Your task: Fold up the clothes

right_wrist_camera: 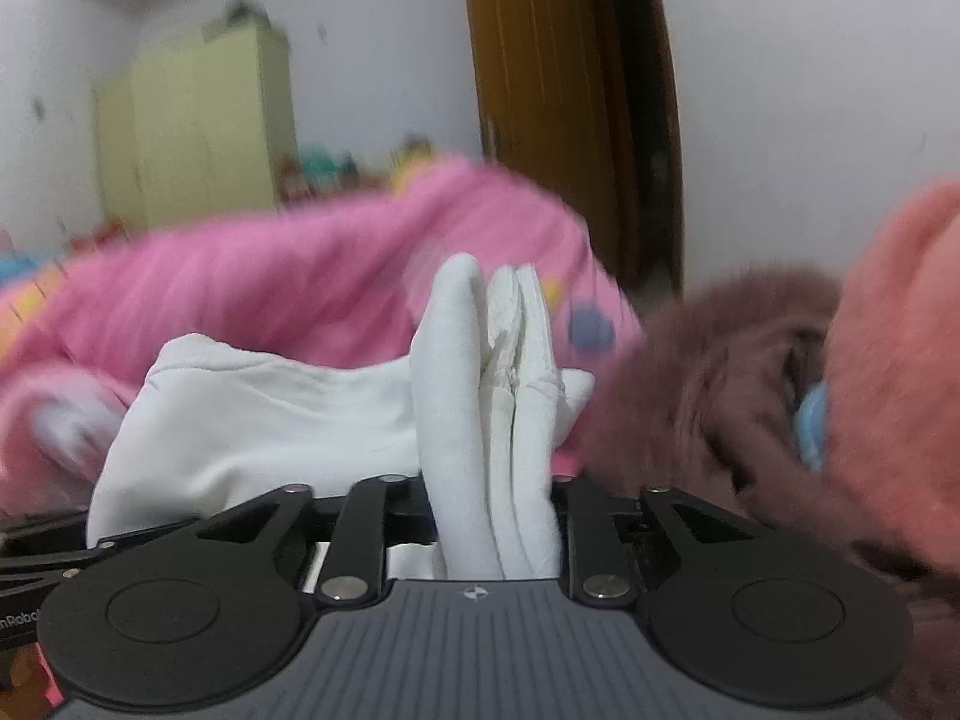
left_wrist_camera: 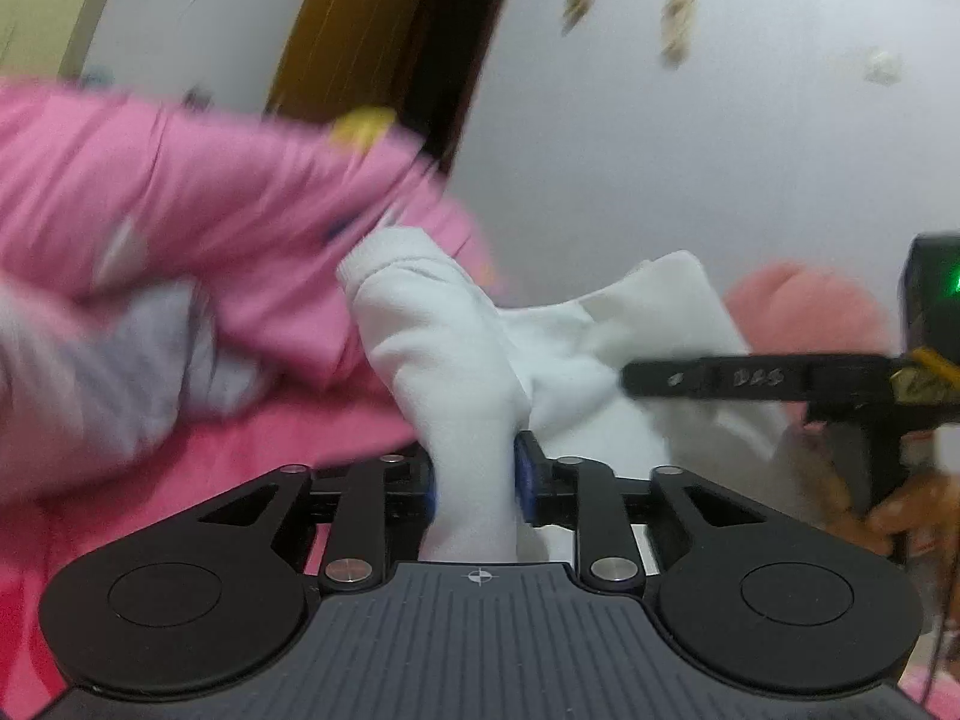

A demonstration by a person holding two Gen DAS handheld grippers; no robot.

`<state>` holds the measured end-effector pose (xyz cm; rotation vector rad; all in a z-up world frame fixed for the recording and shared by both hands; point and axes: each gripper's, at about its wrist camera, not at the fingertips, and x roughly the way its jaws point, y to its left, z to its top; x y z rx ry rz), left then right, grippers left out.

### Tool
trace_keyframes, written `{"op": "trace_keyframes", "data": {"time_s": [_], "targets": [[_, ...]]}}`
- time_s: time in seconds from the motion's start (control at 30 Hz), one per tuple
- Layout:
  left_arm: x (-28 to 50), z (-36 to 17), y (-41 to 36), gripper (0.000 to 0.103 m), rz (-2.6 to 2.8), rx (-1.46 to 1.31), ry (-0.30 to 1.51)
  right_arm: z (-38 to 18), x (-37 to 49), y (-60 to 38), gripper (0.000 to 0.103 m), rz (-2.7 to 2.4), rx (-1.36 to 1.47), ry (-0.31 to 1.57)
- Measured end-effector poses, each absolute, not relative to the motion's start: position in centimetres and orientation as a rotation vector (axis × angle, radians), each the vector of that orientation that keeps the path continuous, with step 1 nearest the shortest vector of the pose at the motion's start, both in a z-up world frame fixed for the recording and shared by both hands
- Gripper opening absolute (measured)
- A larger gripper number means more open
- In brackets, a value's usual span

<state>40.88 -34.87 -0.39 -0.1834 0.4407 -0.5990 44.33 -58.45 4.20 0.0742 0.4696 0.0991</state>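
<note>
Writing: partial "nRobot" on black part at left edge, right wrist view; rest cut off.
White garment (left_wrist_camera: 444, 330): 1, held up between both grippers, in front of pink bedding (left_wrist_camera: 180, 180).
Left gripper (left_wrist_camera: 474, 480): clamped on bunched white cloth, blue pads (left_wrist_camera: 527, 477) pressing it.
Right gripper (right_wrist_camera: 498, 516): closed on several stacked white folds.
Other clothes: 1 brownish fuzzy item (right_wrist_camera: 708, 372), 1 salmon one (right_wrist_camera: 888, 360), blurred.
Door (right_wrist_camera: 540, 90): 1, brown. Wardrobe (right_wrist_camera: 198, 126): 1, yellow-green.

We could read only one cut-off fragment, "nRobot", printed in pale letters on a black gripper body (right_wrist_camera: 18, 621) at the lower left edge of the right wrist frame; raised marks on the other gripper's finger (left_wrist_camera: 757, 377) stayed illegible
</note>
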Motion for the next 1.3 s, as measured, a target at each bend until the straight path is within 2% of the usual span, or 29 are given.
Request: {"op": "trace_keyframes", "data": {"time_s": [0.03, 0.13, 0.3, 0.43, 0.57, 0.77, 0.93, 1.1, 1.3], "targets": [[41.5, -0.9, -34.9, 0.035, -0.592, -0.185, 0.46, 3.8, 44.9, -58.5, 0.038, 0.064, 0.07, 0.501], [42.6, -1.8, -34.2, 0.046, -0.59, -0.238, 0.512, 3.8, 45.1, -59.3, 0.044, 0.009, 0.123, 0.524], [41.5, -0.4, -31.8, 0.062, -0.565, -0.311, 0.427, 6.9, 41.8, -61.5, 0.044, 0.014, 0.193, 0.345], [40.9, 0.8, -31.6, 0.063, -0.561, -0.289, 0.367, 8.6, 41.4, -61.6, 0.041, 0.053, 0.218, 0.293], [40.6, 1.2, -31.7, 0.063, -0.563, -0.266, 0.403, 8.6, 40.9, -61.1, 0.039, 0.058, 0.275, 0.313], [37.0, 3.5, -26.8, 0.063, -0.591, -0.21, 0.455, 9.9, 30.7, -60.3, 0.038, 0.059, 0.285, 0.268], [29.1, 6.9, -22.2, 0.075, -0.63, -0.108, 0.48, 9.4, 19.9, -58.5, 0.041, 0.071, 0.335, 0.338], [21.6, 7.0, -18.4, 0.099, -0.65, -0.156, 0.537, 8.8, 12.3, -55.1, 0.043, 0.07, 0.349, 0.396], [16.8, 7.2, -19.0, 0.098, -0.647, -0.11, 0.493, 10.2, 12.1, -52.4, 0.042, 0.045, 0.247, 0.367]]}}
